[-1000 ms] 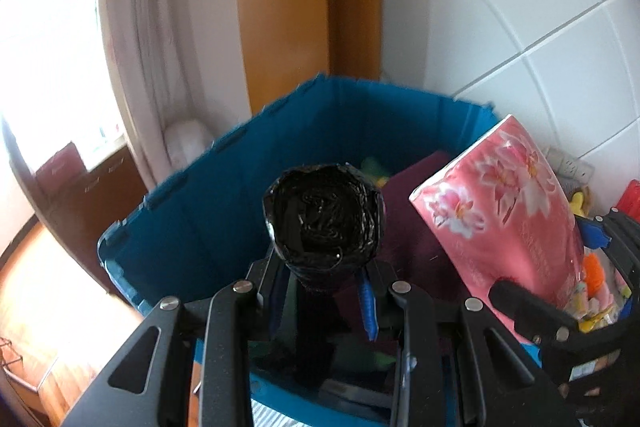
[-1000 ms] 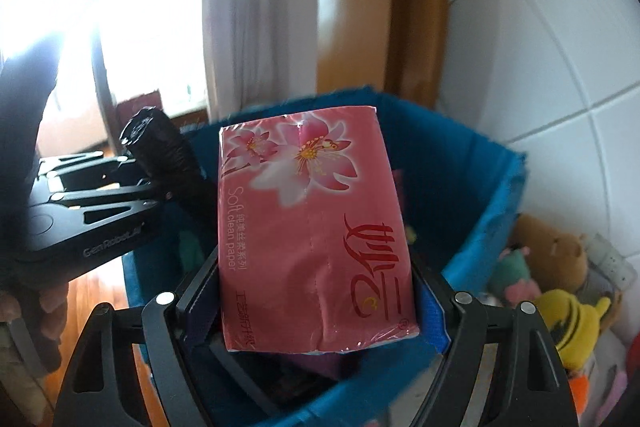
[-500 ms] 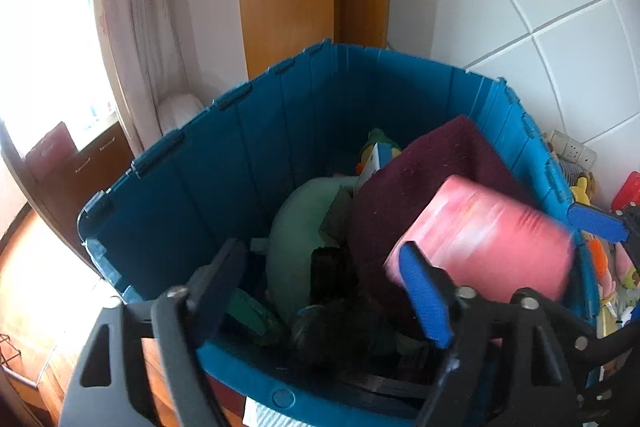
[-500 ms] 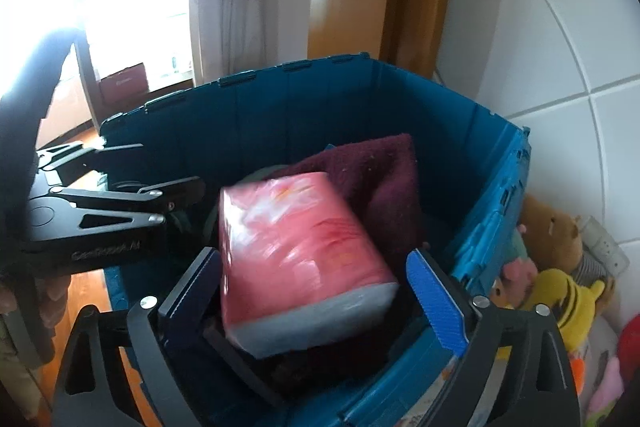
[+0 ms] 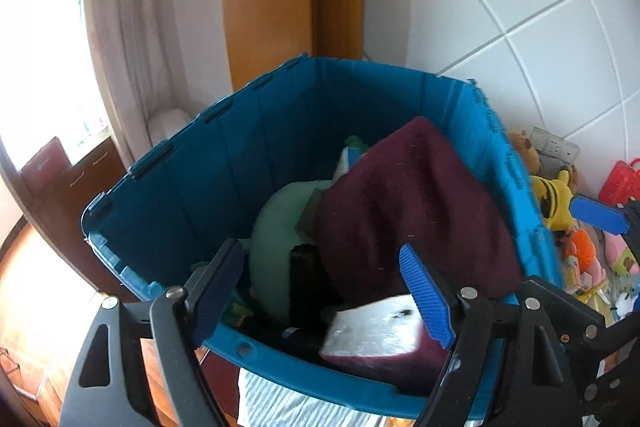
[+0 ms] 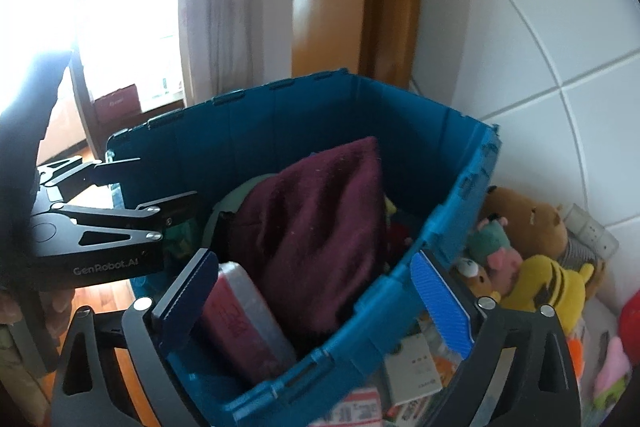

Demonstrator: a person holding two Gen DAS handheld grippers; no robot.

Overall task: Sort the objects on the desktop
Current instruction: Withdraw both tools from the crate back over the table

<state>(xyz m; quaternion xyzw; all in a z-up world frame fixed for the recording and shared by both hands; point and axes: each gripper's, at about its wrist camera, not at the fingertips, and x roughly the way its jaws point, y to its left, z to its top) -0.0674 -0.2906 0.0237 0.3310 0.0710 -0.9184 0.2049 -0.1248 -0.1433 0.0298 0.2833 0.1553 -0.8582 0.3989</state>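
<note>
A blue folding bin (image 5: 180, 147) (image 6: 440, 219) stands under both grippers. Inside lie a maroon cloth (image 5: 408, 219) (image 6: 320, 227), a pale green cushion (image 5: 276, 235) and a black roll (image 5: 306, 275). The pink tissue pack (image 6: 240, 311) (image 5: 372, 327) rests against the bin's near wall. My left gripper (image 5: 322, 293) (image 6: 156, 183) is open above the near rim with nothing held. My right gripper (image 6: 314, 297) is still opening; the pack lies below by its left finger, and no pad presses it. One blue pad (image 5: 596, 215) of the right gripper shows in the left wrist view.
Plush toys crowd the space right of the bin: a yellow one (image 6: 548, 287) (image 5: 556, 195) and a brown bear (image 6: 528, 219). Small boxes (image 6: 416, 367) lie below them, a red basket (image 5: 624, 179) farther right. Tiled wall behind; curtain and wooden frame at the back left.
Both grippers opened over the bin. The left let go of the black roll, the right of the pink tissue pack; both fell in, and the pack now lies at the near wall.
</note>
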